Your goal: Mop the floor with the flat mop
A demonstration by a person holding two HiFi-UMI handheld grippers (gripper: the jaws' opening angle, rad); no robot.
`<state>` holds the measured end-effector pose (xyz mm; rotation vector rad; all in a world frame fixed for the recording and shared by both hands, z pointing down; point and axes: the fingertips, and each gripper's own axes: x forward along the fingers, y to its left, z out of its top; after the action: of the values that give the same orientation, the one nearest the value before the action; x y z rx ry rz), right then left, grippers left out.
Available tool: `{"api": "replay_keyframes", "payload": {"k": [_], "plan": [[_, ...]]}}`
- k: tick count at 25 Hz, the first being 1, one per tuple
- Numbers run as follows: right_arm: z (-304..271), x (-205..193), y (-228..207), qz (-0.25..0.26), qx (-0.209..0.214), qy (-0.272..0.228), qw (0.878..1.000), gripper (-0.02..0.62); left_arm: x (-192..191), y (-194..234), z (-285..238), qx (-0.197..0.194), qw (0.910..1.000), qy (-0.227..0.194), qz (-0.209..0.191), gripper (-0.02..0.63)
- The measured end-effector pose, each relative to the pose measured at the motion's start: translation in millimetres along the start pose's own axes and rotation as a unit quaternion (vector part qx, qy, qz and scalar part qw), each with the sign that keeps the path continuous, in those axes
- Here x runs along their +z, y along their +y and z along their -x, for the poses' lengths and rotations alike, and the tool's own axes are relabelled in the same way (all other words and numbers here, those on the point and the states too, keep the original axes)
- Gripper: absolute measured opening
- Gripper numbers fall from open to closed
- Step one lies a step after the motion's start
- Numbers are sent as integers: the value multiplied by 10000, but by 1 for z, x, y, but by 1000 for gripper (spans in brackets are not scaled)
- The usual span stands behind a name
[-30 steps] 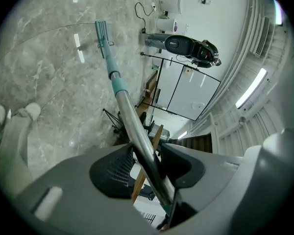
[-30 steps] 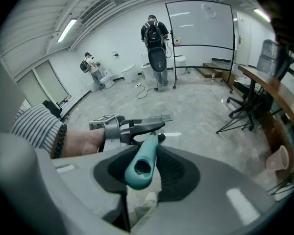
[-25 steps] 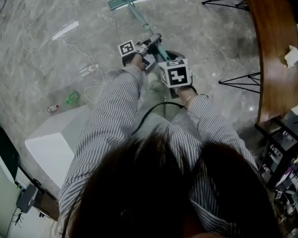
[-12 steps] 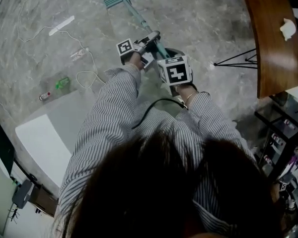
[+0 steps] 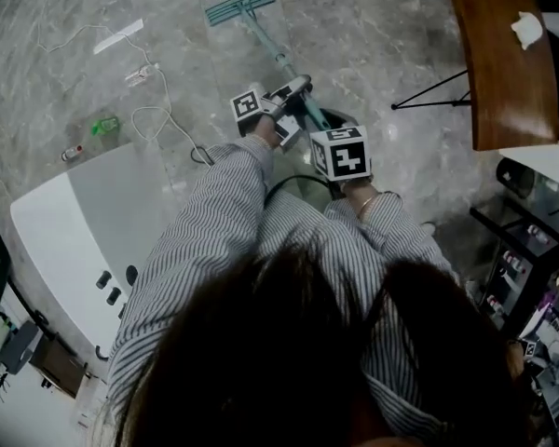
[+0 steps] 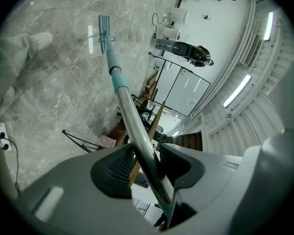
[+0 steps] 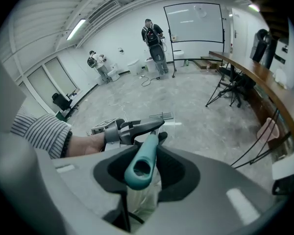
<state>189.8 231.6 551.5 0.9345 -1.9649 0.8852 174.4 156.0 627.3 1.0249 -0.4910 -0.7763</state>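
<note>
Both left claw (image 6: 149,160) and right claw (image 7: 142,168) still clamp the flat mop (image 5: 240,3).

Camera layout: one head view, two gripper views.
The head view faces steeply down; each gripper view looks closely along its jaws; all share the mop handle (image 5: 265,43).

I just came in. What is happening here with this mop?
A person holds a flat mop with a tool in each hand. The left tool is shut on the metal shaft, the right tool on the teal grip at its top end. The mop head lies flat on the marble floor ahead of the person.
</note>
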Motion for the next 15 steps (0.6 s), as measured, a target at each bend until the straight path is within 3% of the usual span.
{"api": "replay_keyframes", "payload": {"k": [7, 15], "plan": [[36, -47, 8, 64, 39, 30, 10000, 115, -53, 16, 27, -35, 9999, -35, 117, 167], [57, -56, 6, -169, 8, -231, 9996, 115, -78, 15, 29, 114, 9995, 282, 1, 173]]}}
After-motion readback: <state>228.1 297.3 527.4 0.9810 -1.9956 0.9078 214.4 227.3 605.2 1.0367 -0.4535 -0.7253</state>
